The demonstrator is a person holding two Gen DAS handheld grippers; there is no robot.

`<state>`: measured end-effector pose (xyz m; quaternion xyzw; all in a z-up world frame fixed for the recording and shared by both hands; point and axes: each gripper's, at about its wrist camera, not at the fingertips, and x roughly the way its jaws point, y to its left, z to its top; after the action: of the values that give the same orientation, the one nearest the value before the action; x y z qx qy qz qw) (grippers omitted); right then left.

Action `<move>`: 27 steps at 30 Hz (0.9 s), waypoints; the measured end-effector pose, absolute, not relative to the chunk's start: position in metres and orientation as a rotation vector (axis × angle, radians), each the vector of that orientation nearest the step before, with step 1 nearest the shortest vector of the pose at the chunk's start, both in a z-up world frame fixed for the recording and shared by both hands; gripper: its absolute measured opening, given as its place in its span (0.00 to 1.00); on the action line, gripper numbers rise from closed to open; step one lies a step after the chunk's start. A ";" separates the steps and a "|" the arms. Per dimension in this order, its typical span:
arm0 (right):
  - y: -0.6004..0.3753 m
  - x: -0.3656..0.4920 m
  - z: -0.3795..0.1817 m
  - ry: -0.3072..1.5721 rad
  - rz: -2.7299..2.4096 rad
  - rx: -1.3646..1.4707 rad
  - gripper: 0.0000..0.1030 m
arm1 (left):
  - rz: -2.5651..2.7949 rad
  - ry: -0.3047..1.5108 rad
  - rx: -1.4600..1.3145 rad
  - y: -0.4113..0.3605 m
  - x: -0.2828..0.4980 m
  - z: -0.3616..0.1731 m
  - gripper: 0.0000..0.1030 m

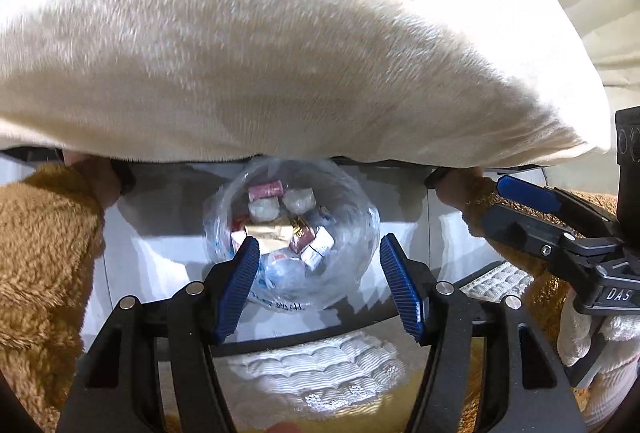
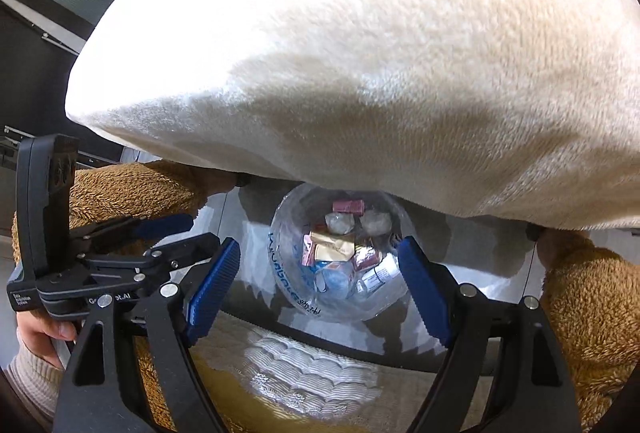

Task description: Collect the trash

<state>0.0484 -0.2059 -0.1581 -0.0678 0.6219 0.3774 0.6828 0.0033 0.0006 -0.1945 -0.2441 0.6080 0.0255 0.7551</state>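
In the left wrist view, the left gripper [image 1: 318,253] hangs with jaws spread and nothing between them, directly above a clear plastic bin bag [image 1: 240,201] already holding wrappers [image 1: 276,231] and small cartons. The right gripper [image 1: 520,199] reaches in from the right edge; its spread cannot be told here. A plush cream cushion [image 1: 280,73] overhangs the bag's far rim, so anything dropped from higher up could glance off it and miss.

In the right wrist view, the right gripper [image 2: 320,277] is also spread and empty over the bag [image 2: 288,233]. The left gripper [image 2: 176,233] sits close beside it, so the two could knock together.
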 end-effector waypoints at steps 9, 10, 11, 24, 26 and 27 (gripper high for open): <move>-0.213 0.034 -0.120 1.154 0.905 -0.193 0.78 | 0.038 1.188 -0.422 -0.006 0.002 -0.166 0.60; -0.216 0.032 -0.115 1.119 0.909 -0.194 0.78 | 0.038 1.163 -0.413 -0.006 0.000 -0.161 0.60; -0.218 0.030 -0.109 1.079 0.910 -0.195 0.78 | 0.038 1.135 -0.405 -0.006 -0.001 -0.156 0.60; -0.271 0.036 -0.055 0.737 0.745 -0.092 0.78 | 0.051 0.758 -0.243 -0.020 -0.030 -0.087 0.67; -0.276 0.034 -0.049 0.690 0.717 -0.099 0.78 | 0.058 0.715 -0.232 -0.020 -0.037 -0.080 0.69; -0.277 0.033 -0.047 0.673 0.710 -0.104 0.78 | 0.066 0.691 -0.230 -0.018 -0.040 -0.076 0.78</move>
<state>0.0327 -0.2766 -0.0466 -0.0498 0.3230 0.3409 0.8815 -0.0399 -0.0183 -0.0761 -0.1126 0.3379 0.0322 0.9339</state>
